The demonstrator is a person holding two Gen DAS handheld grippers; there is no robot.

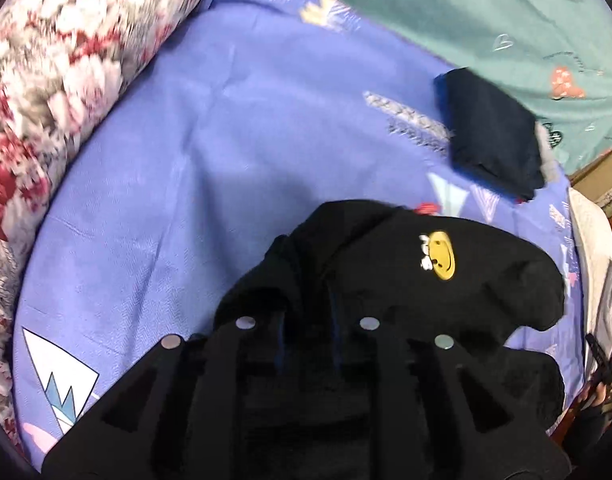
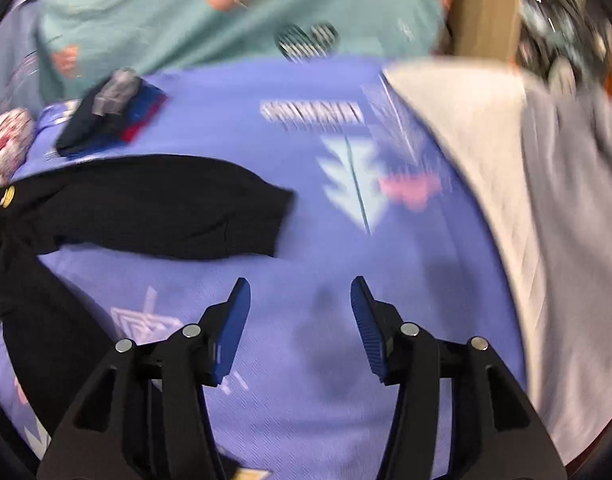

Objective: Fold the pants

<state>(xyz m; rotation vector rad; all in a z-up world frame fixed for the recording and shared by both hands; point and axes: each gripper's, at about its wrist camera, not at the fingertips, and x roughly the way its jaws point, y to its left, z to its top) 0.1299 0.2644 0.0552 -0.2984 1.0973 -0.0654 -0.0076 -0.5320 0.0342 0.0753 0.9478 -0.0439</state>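
One pair of black pants (image 1: 405, 280) was seen on a bed covered by a purple sheet (image 1: 186, 160). One yellow smiley badge (image 1: 441, 255) was sewn on them. One small pile of folded dark clothes (image 1: 491, 132) lay farther back on the sheet, well apart from the pants. One flowered blanket (image 1: 58, 60) was rolled at the edge.

Two grippers were counted. The jaws of the left gripper (image 1: 307, 320) were pinched on a bunch of the black pants, which was lifted over the sheet. The jaws of the right gripper (image 2: 300, 292) were spread with nothing between them. One pant leg (image 2: 166, 208) lay flat to the left of them, not touched.
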